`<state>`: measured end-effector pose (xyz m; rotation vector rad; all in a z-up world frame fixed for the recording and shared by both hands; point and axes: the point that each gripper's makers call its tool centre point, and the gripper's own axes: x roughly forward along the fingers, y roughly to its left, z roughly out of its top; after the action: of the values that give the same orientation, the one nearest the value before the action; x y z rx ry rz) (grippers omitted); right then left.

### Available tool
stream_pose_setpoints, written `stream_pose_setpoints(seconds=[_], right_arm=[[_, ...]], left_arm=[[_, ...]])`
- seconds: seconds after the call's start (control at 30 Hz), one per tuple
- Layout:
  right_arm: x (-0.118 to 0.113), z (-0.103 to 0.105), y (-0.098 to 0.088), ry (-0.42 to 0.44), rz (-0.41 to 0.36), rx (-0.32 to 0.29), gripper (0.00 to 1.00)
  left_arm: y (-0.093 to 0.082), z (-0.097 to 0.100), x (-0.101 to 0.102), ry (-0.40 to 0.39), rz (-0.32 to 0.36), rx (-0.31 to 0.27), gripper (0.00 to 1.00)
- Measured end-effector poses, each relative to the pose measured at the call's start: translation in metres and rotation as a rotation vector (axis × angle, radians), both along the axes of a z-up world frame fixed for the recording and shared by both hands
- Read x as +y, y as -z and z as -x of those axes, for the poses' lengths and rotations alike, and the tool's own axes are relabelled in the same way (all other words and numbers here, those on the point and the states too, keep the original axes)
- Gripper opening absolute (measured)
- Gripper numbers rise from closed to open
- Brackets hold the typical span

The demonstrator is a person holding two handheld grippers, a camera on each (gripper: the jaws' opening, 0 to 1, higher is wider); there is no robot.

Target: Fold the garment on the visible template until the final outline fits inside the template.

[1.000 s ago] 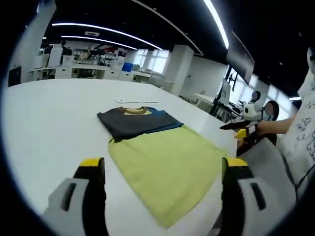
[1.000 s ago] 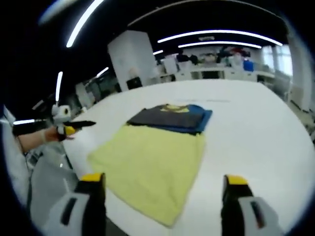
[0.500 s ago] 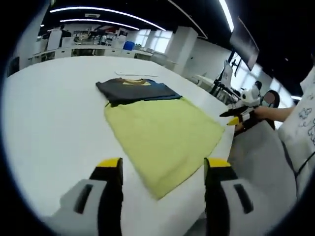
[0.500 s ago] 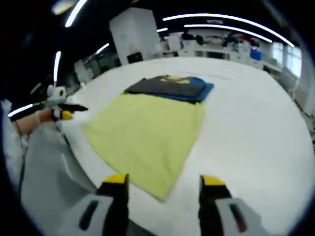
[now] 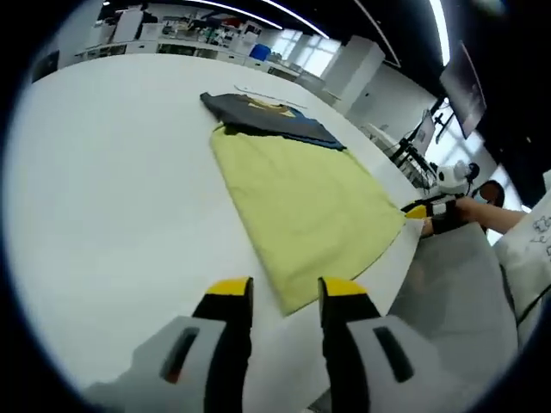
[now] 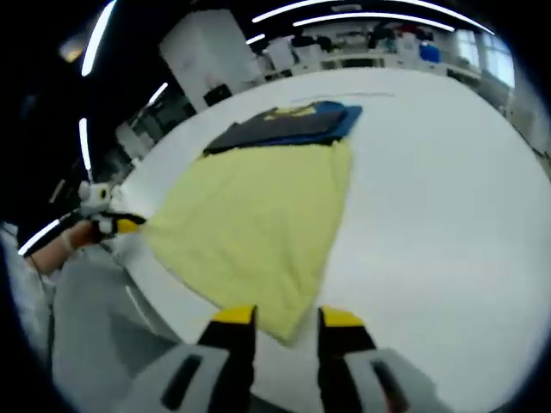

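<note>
Now, garment: a yellow-green cloth is laid flat on the white bench, running from the upper centre down to the lower centre of the left gripper view; a dark, folded grey-and-blue part lies at its far end, touching it.
Template: no distinct outline can be made out on the bench.
Left hand-held gripper: the jaws are drawn narrow, a small gap left, just short of the near corner of the cloth; nothing is held.
Right hand-held gripper: likewise narrow, set at the other near corner; whether cloth is pinched cannot be told.
Change: a second ago both pairs of jaws were spread wide and stood farther from the hem; they have been closed down and brought to it.
Meaning: a fold of the near edge toward the dark end is judged to be about to start; the folding is not yet done.
</note>
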<state>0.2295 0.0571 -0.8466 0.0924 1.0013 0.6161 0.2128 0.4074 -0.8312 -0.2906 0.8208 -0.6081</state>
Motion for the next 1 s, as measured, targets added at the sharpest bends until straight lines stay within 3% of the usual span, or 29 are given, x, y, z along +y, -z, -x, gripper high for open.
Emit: stream_pose_setpoints(seconds=[0.17,0.2,0.27,0.3,0.4,0.63,0.73,0.8,1.0], right_arm=[[0.002,0.000,0.002,0.023,-0.042,0.041,0.07],[0.004,0.000,0.004,0.024,-0.051,0.054,0.01],[0.006,0.001,0.006,0.021,-0.048,0.059,0.00],[0.006,-0.001,0.006,0.027,-0.049,0.060,0.00],[0.005,-0.005,0.007,0.031,-0.052,0.065,0.00],[0.001,0.000,-0.030,0.046,-0.140,0.040,0.00],[-0.005,0.002,-0.037,0.052,-0.158,0.040,0.00],[-0.006,0.007,-0.045,0.047,-0.162,0.032,0.00],[-0.011,0.031,-0.058,0.082,-0.209,0.082,0.00]], left_arm=[[0.006,0.005,-0.008,0.011,0.015,0.029,0.10],[0.009,0.003,-0.006,0.009,0.007,0.024,0.07],[0.013,0.008,-0.004,0.057,-0.043,0.027,0.00],[0.008,0.001,-0.006,0.035,-0.020,-0.011,0.00],[0.009,0.003,-0.006,0.002,-0.014,0.040,0.00],[-0.022,0.006,-0.007,-0.011,0.058,0.008,0.00],[-0.036,0.011,-0.012,-0.018,0.093,-0.011,0.00],[-0.040,0.017,-0.014,-0.013,0.101,-0.011,0.00],[-0.042,0.043,-0.018,-0.035,0.145,0.021,0.00]])
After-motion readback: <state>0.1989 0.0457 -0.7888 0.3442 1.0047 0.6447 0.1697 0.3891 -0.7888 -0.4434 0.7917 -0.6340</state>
